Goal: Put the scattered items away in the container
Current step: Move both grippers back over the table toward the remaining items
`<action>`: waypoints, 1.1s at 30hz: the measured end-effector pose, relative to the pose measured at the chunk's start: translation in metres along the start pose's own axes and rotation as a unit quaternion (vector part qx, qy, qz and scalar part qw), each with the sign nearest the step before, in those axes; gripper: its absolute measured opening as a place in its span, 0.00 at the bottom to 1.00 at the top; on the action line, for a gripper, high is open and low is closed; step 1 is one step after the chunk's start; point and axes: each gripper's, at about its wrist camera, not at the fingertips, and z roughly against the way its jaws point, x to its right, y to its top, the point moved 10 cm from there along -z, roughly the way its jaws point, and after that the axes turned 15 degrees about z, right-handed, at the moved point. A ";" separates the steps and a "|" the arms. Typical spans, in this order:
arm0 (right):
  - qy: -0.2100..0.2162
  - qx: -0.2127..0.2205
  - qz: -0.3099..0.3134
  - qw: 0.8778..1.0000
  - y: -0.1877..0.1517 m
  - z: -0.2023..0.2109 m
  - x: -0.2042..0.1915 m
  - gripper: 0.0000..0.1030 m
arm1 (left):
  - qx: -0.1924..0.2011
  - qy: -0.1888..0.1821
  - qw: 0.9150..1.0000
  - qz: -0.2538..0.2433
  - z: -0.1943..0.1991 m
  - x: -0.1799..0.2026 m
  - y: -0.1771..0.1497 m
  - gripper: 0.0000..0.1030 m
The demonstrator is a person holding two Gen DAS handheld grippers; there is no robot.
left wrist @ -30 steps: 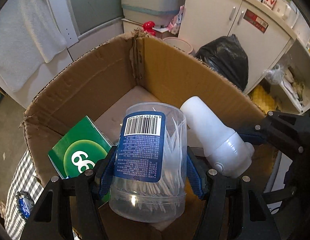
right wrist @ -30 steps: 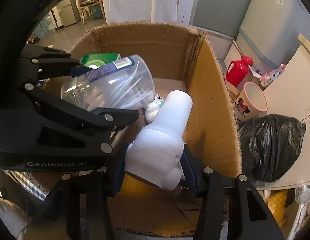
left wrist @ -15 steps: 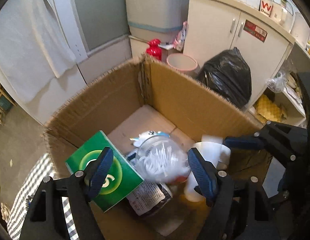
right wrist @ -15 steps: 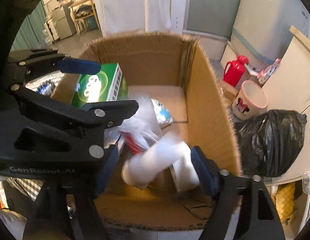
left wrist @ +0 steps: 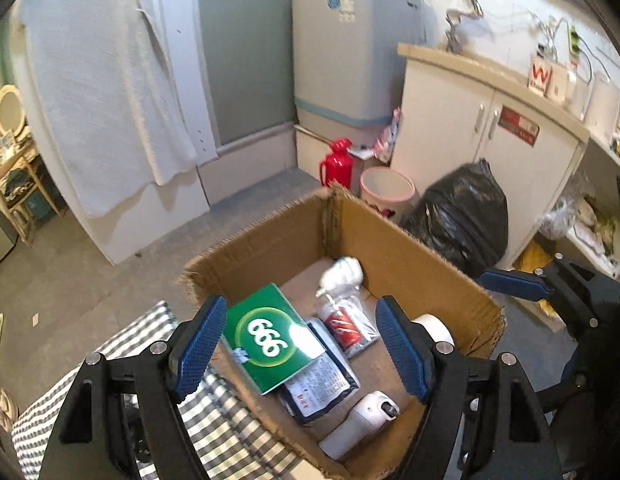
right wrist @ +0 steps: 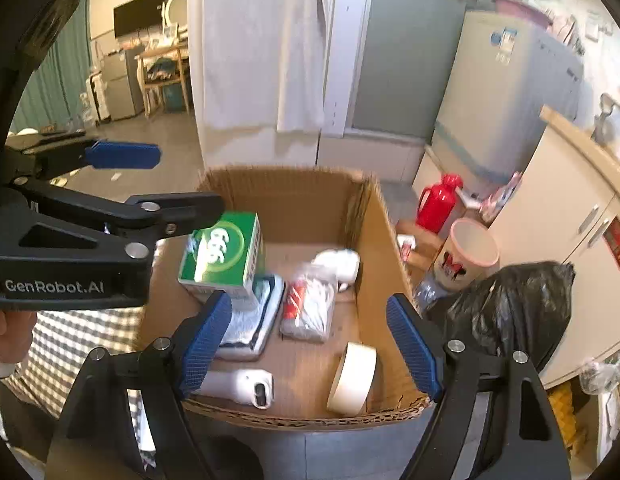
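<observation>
Your left hand-held gripper [left wrist: 299, 348] is spread wide, blue pads apart, nothing between them; it hangs above the open brown cardboard box [left wrist: 414, 256]. Your right hand-held gripper [right wrist: 310, 344] is equally wide open and empty, over the near edge of the same box.

Contents, all placed relative to the box:
- Green carton printed "666" [left wrist: 269, 336] leans at the left wall, overlapping a dark-edged flat pouch with printed text [left wrist: 322, 384] on the floor of the box.
- Clear plastic tub of white picks with a red label [right wrist: 307, 306] lies on its side mid-floor, just beside the pouch.
- White cylindrical plastic bottle [right wrist: 237, 386] lies flat along the near wall.
- Roll of cream tape [right wrist: 354, 378] stands on edge in the near right corner.
- Small white bottle-like item [right wrist: 338, 262] lies toward the far wall; blurred, kind not determinable.

The box sits on the table with a grey-and-white checked cloth [left wrist: 225, 420]. Black rubbish bag [right wrist: 510, 312] stands outside the right wall.
</observation>
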 end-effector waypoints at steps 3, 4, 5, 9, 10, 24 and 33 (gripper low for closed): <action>-0.011 0.025 -0.003 1.000 0.014 0.017 -0.004 0.81 | 0.024 0.007 1.000 0.015 0.021 -0.014 0.006 0.77; -0.015 0.033 -0.005 0.999 0.017 0.023 -0.006 0.81 | 0.031 0.009 0.999 0.022 0.028 -0.020 0.007 0.77; -0.018 0.041 -0.007 0.999 0.020 0.028 -0.009 0.81 | 0.038 0.010 0.999 0.028 0.035 -0.026 0.009 0.78; -0.031 0.077 -0.009 0.997 0.035 0.051 -0.020 0.84 | 0.073 0.021 0.996 0.056 0.064 -0.050 0.016 0.80; -0.035 0.087 -0.010 0.996 0.039 0.056 -0.022 0.85 | 0.082 0.023 0.994 0.064 0.071 -0.056 0.017 0.81; -0.027 0.196 -0.025 0.980 0.080 0.084 -0.063 0.96 | 0.212 0.067 0.965 0.140 0.168 -0.153 0.010 1.00; -0.011 0.258 -0.033 0.965 0.098 0.090 -0.097 1.00 | 0.245 0.125 0.946 0.169 0.196 -0.216 -0.015 1.00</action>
